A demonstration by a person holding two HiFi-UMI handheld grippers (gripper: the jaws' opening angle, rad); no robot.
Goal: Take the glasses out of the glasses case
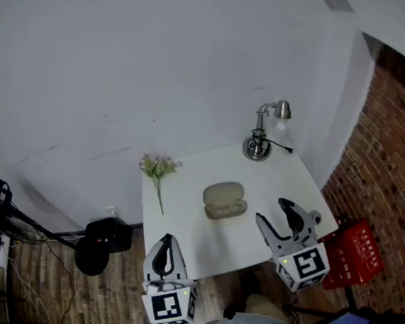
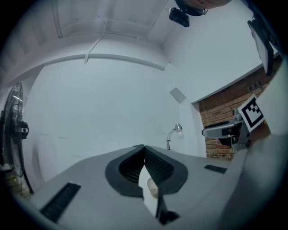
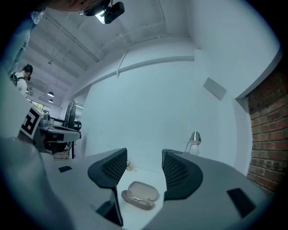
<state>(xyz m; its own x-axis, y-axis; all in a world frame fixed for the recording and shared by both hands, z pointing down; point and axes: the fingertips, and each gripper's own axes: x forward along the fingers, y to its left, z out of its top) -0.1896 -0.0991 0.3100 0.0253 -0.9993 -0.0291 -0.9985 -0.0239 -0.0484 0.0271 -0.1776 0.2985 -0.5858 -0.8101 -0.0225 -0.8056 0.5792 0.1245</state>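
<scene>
- At frame centre in the head view, the glasses case (image 1: 224, 200) lies open on the white table (image 1: 187, 227); the glasses (image 3: 136, 197) are faintly visible in its lower half.
- They are probably light, thin and fragile, so pinch the bridge gently.
- The right gripper (image 1: 273, 210), jaws wide and empty, sits lower right of the case.
- The left gripper (image 1: 166, 239), jaws closed on nothing, sits lower left.

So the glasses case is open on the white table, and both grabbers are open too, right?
Not quite. The left gripper is shut, its jaws pressed together, as the left gripper view shows. Only the right gripper is open. The glasses case does lie open on the white table.
</scene>
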